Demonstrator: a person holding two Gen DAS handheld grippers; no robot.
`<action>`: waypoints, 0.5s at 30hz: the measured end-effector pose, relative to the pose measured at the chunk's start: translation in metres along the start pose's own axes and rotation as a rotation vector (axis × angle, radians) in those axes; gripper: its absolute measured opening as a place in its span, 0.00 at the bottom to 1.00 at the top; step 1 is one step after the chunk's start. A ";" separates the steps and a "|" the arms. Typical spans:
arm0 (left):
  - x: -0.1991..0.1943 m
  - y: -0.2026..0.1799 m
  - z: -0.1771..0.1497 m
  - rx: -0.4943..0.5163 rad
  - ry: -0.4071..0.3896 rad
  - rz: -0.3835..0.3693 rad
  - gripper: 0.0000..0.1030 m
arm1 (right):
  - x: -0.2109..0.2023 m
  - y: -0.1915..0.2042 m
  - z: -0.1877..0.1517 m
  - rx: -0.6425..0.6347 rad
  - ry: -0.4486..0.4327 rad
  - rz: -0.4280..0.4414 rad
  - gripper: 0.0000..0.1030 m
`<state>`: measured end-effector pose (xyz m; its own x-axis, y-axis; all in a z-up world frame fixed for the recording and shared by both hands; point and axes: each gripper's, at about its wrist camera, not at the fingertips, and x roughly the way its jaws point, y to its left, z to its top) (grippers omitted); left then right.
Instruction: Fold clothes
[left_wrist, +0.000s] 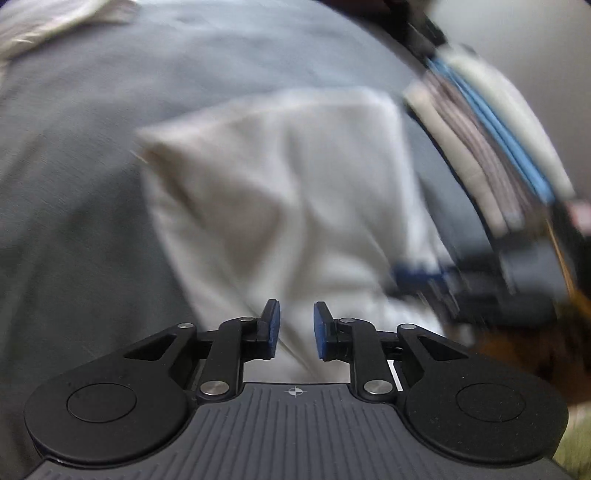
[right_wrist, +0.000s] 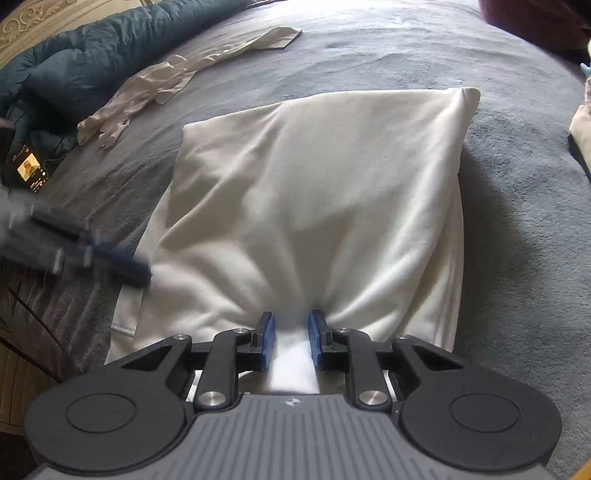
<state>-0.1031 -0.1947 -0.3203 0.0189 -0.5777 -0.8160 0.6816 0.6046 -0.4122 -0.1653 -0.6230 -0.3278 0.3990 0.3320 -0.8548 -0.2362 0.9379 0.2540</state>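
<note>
A folded white garment (right_wrist: 314, 192) lies on the grey bed cover (right_wrist: 517, 221), its near edge towards me. My right gripper (right_wrist: 291, 321) is shut on that near edge: a fold of white cloth is pinched between the blue pads and creases fan out from them. In the blurred left wrist view the same white garment (left_wrist: 277, 184) lies under my left gripper (left_wrist: 295, 314), whose pads stand a little apart with nothing pinched between them. The left gripper (right_wrist: 144, 275) also appears as a blur at the garment's left edge. The right gripper (left_wrist: 406, 273) shows blurred at right.
A crumpled pale garment (right_wrist: 147, 92) lies at the back left beside a dark blue duvet (right_wrist: 74, 66). A phone (right_wrist: 31, 171) with a lit screen rests at the left. A stack of folded clothes (left_wrist: 498, 155) stands at the bed's right side.
</note>
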 end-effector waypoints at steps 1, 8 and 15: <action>0.000 0.009 0.009 -0.030 -0.030 -0.004 0.19 | 0.001 0.001 0.001 0.002 -0.002 -0.002 0.20; 0.029 0.050 0.049 -0.080 -0.125 -0.014 0.16 | -0.001 0.003 0.000 -0.041 -0.003 -0.008 0.21; 0.011 0.065 0.054 -0.115 -0.091 -0.010 0.15 | -0.001 0.004 0.001 -0.033 -0.008 -0.019 0.21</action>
<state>-0.0186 -0.1917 -0.3343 0.0822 -0.6281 -0.7738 0.5937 0.6545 -0.4681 -0.1653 -0.6198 -0.3254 0.4106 0.3150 -0.8557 -0.2572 0.9403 0.2228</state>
